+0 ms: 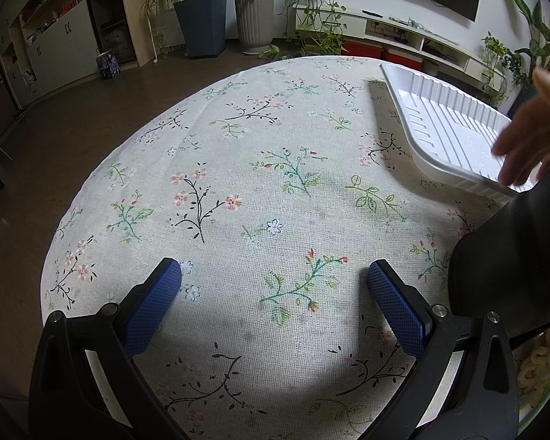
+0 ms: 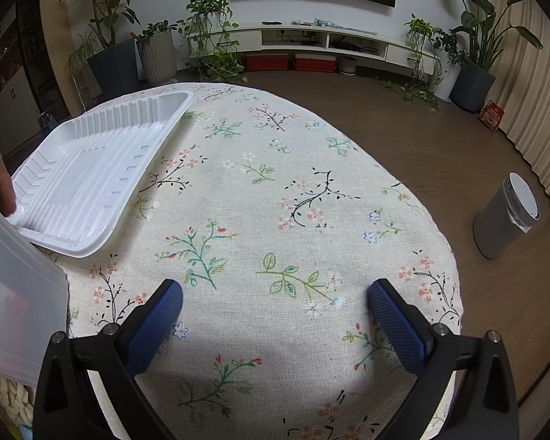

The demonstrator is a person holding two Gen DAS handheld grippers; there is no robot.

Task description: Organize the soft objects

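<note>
Both tongs hang spread wide and empty above a floral tablecloth, the left gripper and the right gripper each showing blue ribbed pads with nothing between them. The soft things the task concerns are barely in view: a pale, curly heap shows at the lower right edge of the left view and again at the lower left corner of the right view, partly behind a translucent plastic container, so it appears to lie between the two grippers and close under them, behind their fingertips rather than ahead. What the heap is made of cannot be told. Farther out, a white ribbed plastic tray lies flat on the cloth, its long axis running away from the cameras, to the right of the left gripper and to the left of the right one; it is empty and looks the likely destination. A bare hand rests its fingers on the tray's near rim, and a dark sleeve-like shape blocks the left gripper's path to the heap. The right gripper seems to have the clearer line, though the container's wall stands in its way. Potted plants and a grey bin stand well apart on the floor
</note>
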